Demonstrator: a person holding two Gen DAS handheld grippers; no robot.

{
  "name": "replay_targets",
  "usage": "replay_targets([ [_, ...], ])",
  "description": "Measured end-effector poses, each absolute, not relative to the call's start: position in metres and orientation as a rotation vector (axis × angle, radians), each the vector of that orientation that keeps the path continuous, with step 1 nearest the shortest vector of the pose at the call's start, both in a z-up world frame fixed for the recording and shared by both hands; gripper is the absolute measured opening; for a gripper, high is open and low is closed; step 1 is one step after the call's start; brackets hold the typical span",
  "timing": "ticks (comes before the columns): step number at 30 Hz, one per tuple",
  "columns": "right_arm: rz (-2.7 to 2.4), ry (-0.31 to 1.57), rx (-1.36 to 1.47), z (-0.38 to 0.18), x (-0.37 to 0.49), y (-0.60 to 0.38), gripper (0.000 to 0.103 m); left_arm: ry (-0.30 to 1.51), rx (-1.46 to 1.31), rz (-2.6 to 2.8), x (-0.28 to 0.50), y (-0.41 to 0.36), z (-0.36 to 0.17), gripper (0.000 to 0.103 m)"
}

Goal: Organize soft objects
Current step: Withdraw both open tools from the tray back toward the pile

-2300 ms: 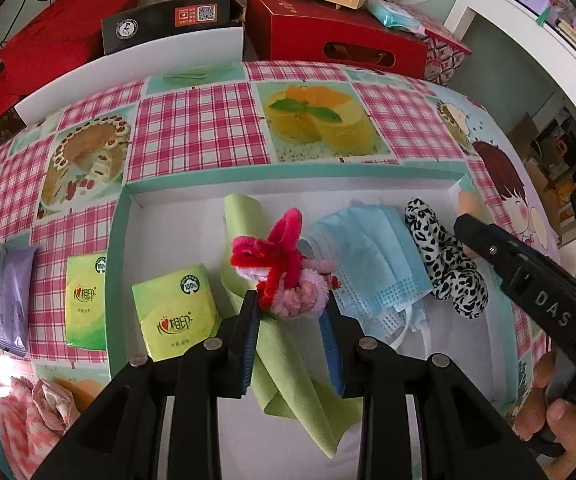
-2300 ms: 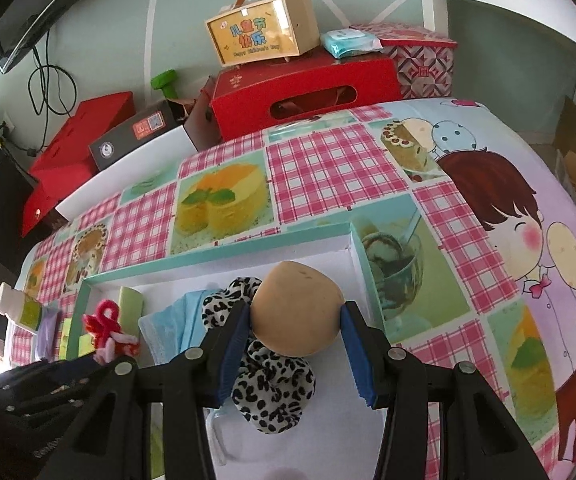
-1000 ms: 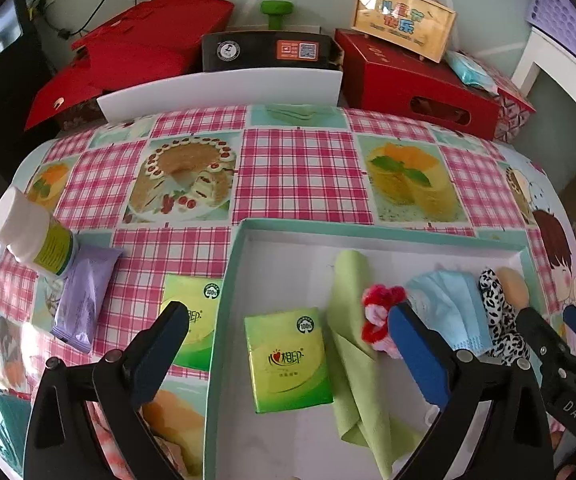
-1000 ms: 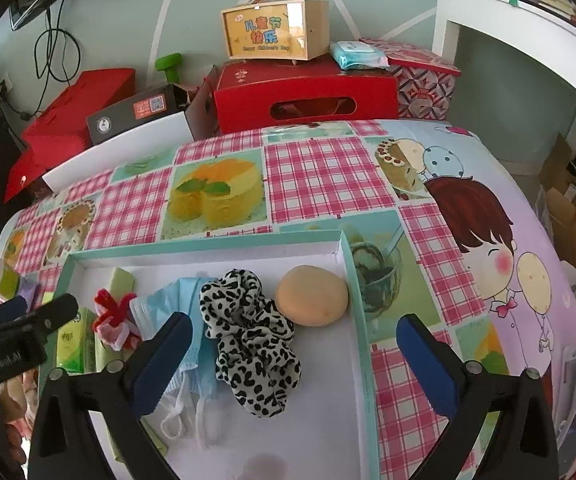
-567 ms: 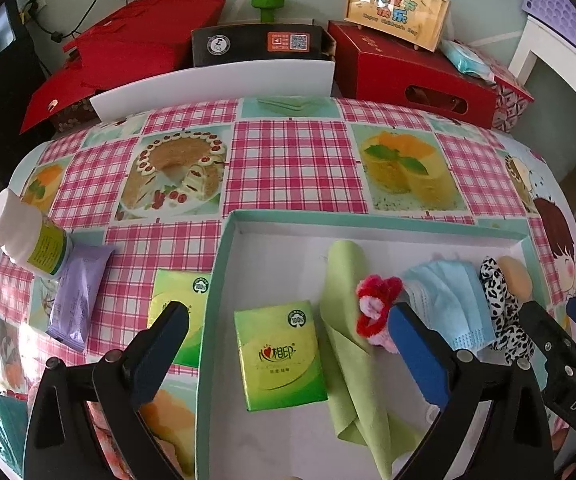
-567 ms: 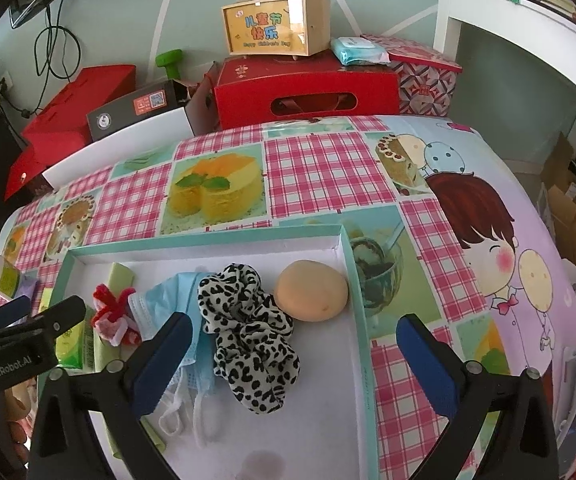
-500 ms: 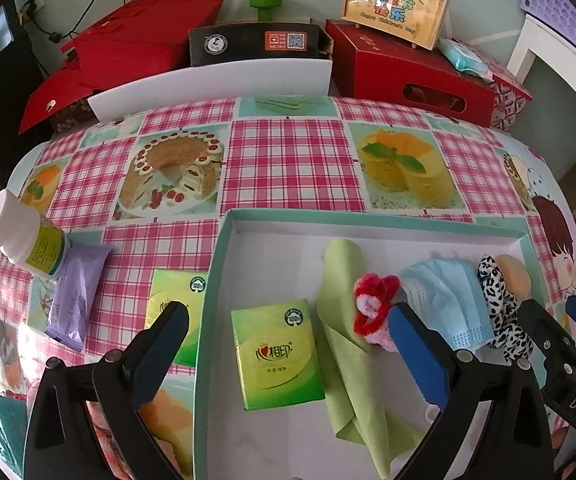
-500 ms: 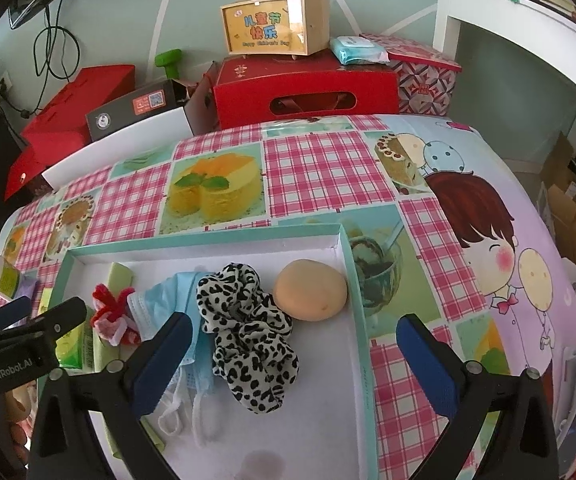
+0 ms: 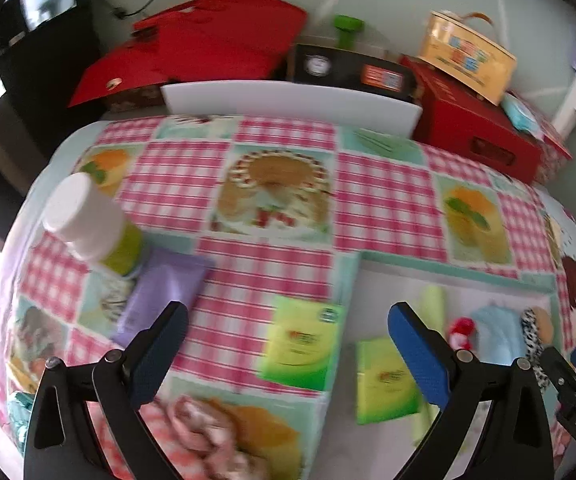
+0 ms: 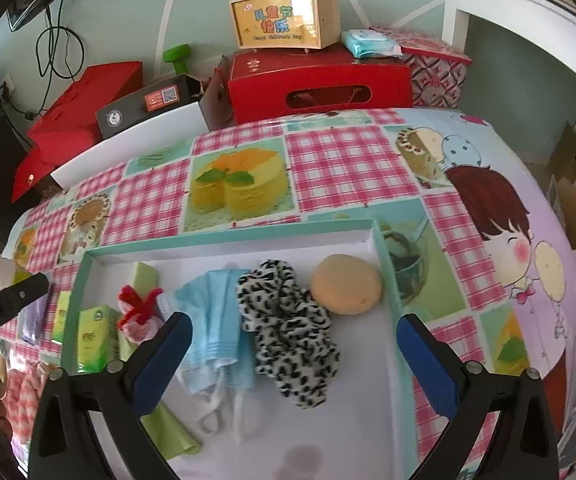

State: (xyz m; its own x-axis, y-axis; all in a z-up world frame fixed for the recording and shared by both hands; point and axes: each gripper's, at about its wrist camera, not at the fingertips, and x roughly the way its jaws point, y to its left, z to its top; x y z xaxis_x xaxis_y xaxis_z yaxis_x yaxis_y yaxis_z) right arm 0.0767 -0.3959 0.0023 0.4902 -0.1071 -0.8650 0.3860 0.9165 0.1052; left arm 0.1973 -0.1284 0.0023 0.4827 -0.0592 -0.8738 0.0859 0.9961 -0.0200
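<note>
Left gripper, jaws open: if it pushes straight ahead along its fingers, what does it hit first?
Probably the flat green tissue pack lying on the checked tablecloth outside the tray; it sits between the left gripper fingers. Depth is blurred, so uncertain.

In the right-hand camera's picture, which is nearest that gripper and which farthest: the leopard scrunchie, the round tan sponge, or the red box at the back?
1. Leopard scrunchie, in the tray between the open fingers.
2. Tan sponge, just beyond, by the tray's right wall.
3. Red box, off the table at the back.
</note>
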Motion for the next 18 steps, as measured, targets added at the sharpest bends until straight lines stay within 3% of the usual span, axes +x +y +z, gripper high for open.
replay_targets([
  [18, -0.129, 1.034, 0.187, 0.006, 0.110, -0.298, 0.103, 1.031, -0.074, 0.073, 0.199, -0.032, 0.018, 0.100],
])
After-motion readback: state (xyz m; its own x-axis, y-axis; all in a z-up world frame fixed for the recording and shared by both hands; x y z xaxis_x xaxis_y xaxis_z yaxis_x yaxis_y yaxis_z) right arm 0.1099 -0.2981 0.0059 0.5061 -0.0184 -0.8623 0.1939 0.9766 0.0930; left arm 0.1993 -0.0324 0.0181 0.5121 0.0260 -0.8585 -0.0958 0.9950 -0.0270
